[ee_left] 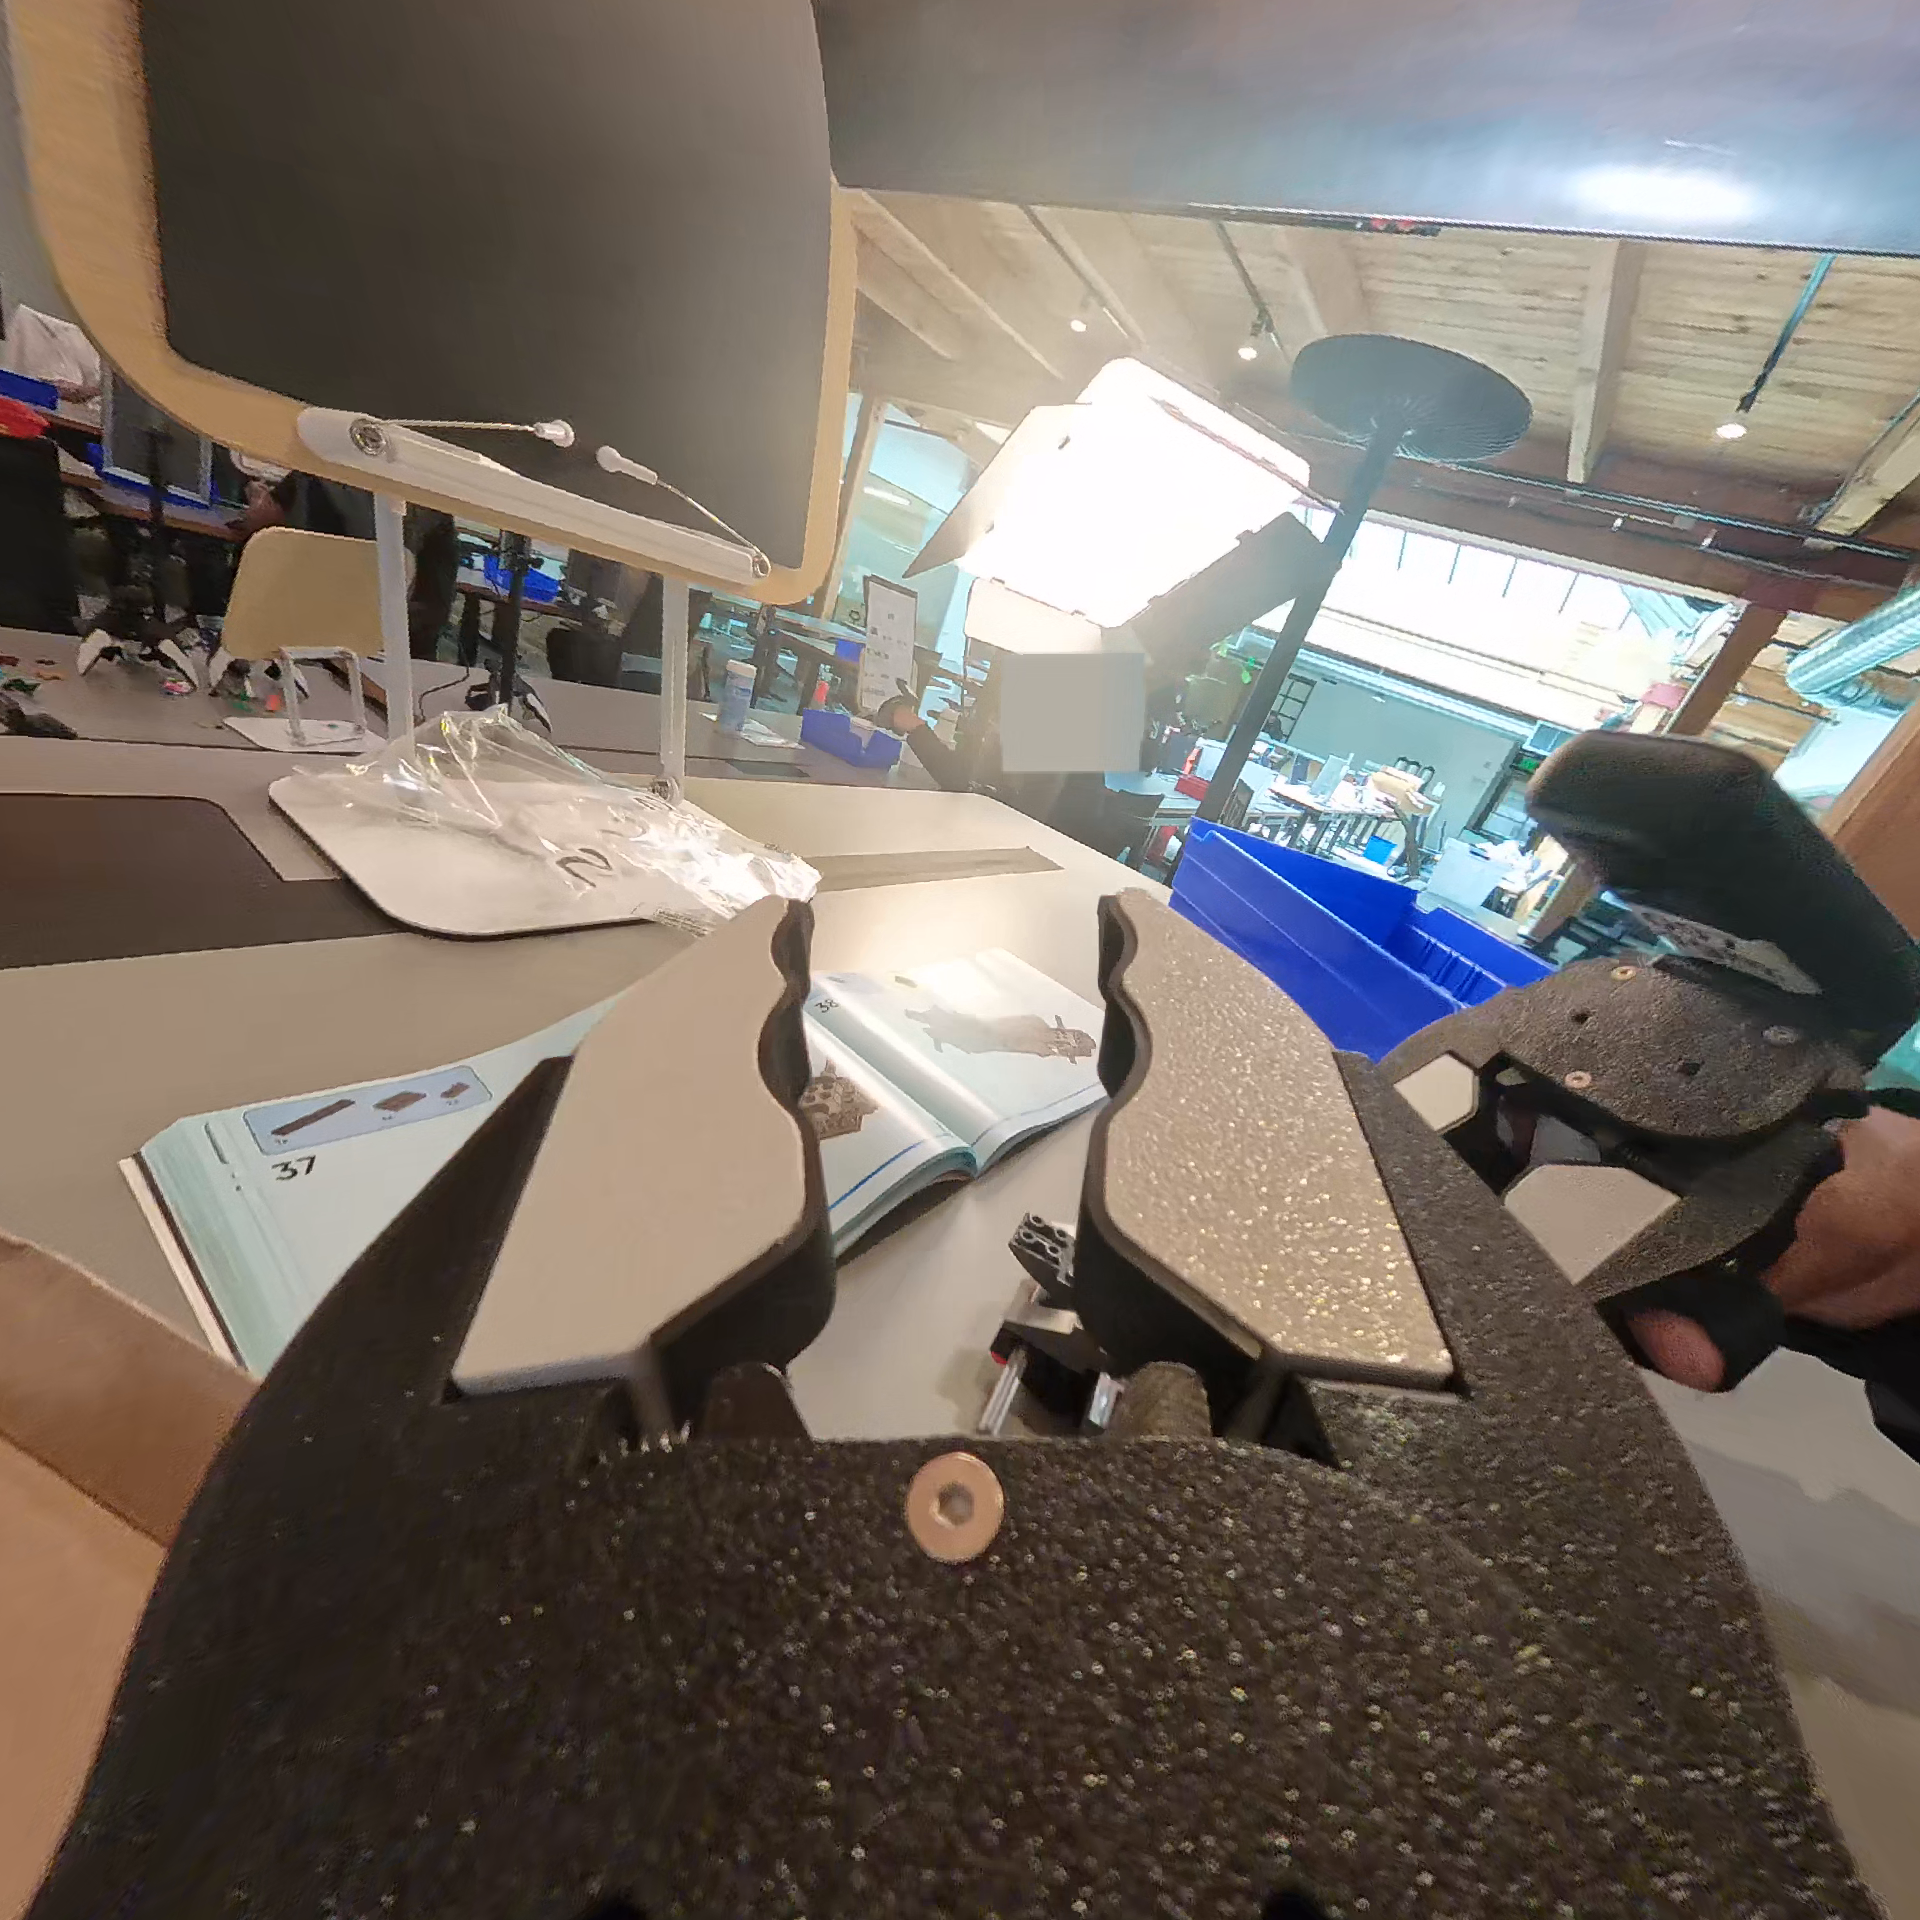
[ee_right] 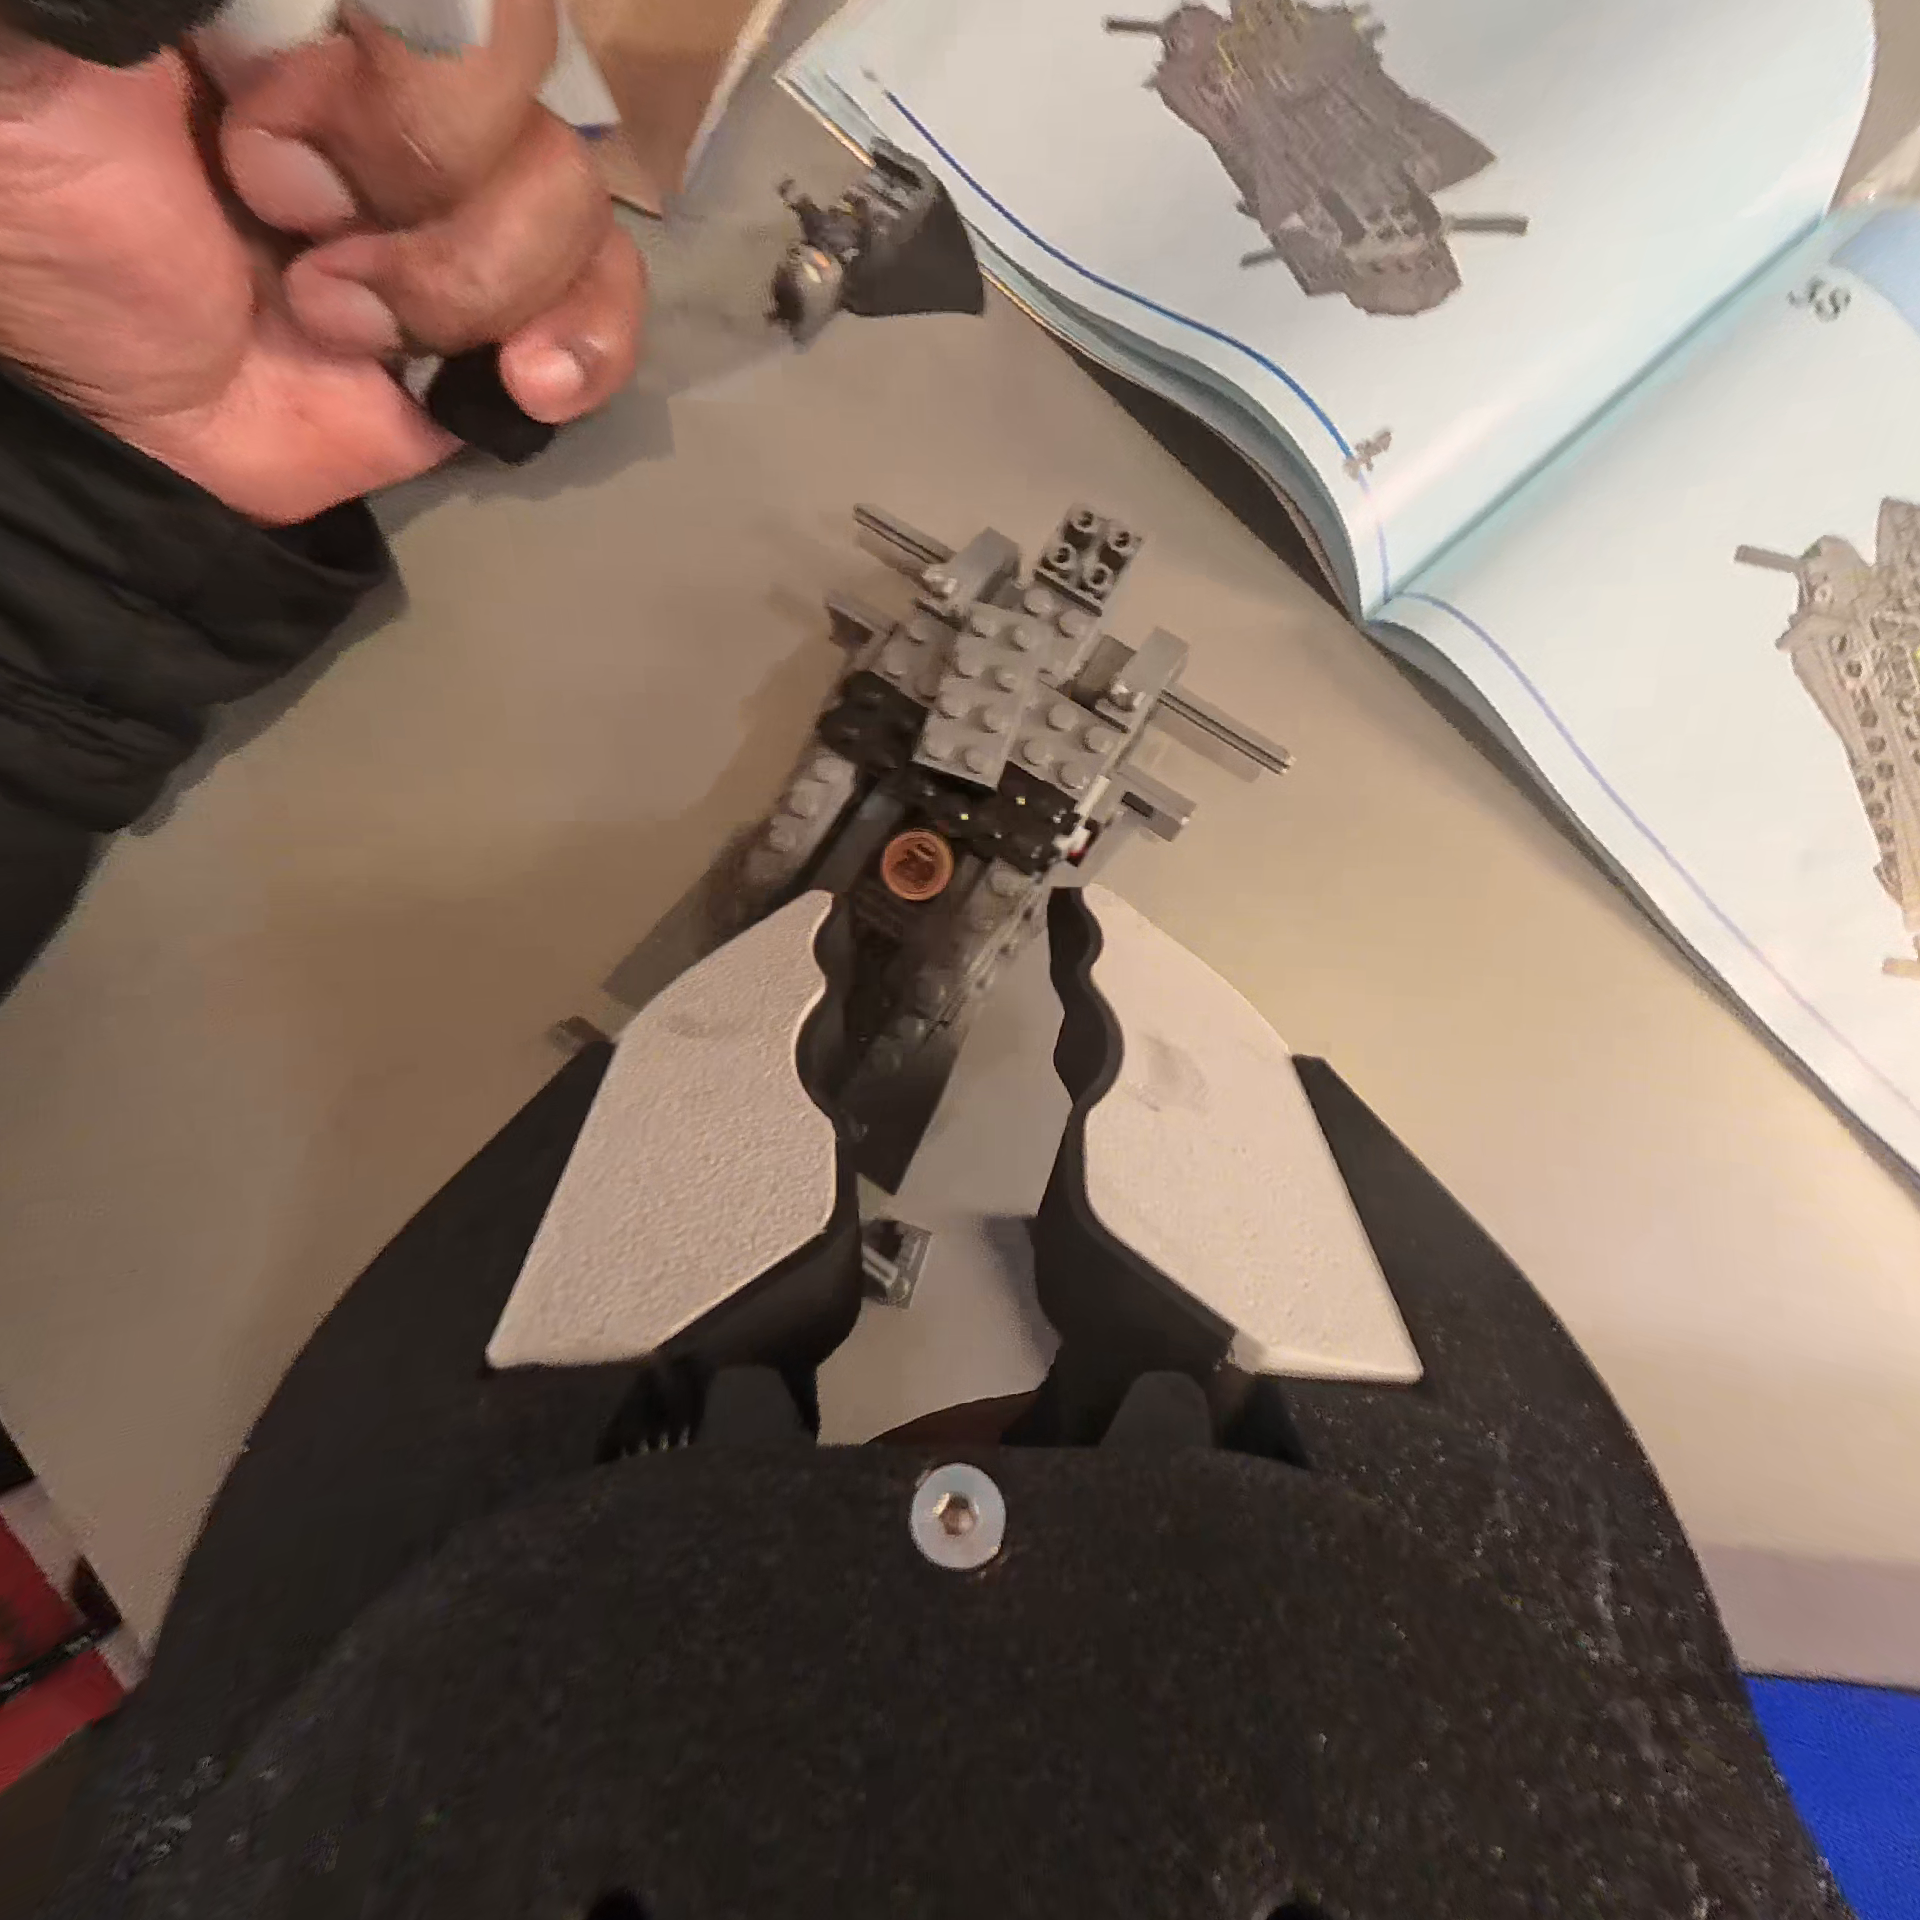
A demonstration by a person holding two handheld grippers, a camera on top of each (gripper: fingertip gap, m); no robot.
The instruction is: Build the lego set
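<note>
My right gripper (ee_right: pixel 940 914) is shut on a grey and black brick model (ee_right: pixel 1018 686). Both pads lie against the model's narrow rear part, and its wide studded front sticks out past the fingertips, just above the beige table (ee_right: pixel 416 935). My left gripper (ee_left: pixel 956 925) is open and empty, above an open instruction booklet (ee_left: pixel 935 1049). In the left wrist view the right gripper (ee_left: pixel 1621 1049) shows at the right, held by a hand. A corner of the model (ee_left: pixel 1049 1257) peeks out under my left gripper's right finger.
The booklet (ee_right: pixel 1558 416) lies right of the model. A small dark brick assembly (ee_right: pixel 873 239) sits by its edge, and a small grey piece (ee_right: pixel 894 1262) lies on the table. A blue bin (ee_left: pixel 1330 935), a clear plastic bag (ee_left: pixel 540 821) and a white stand base (ee_left: pixel 457 904) lie beyond. A hand (ee_right: pixel 260 260) is at the upper left.
</note>
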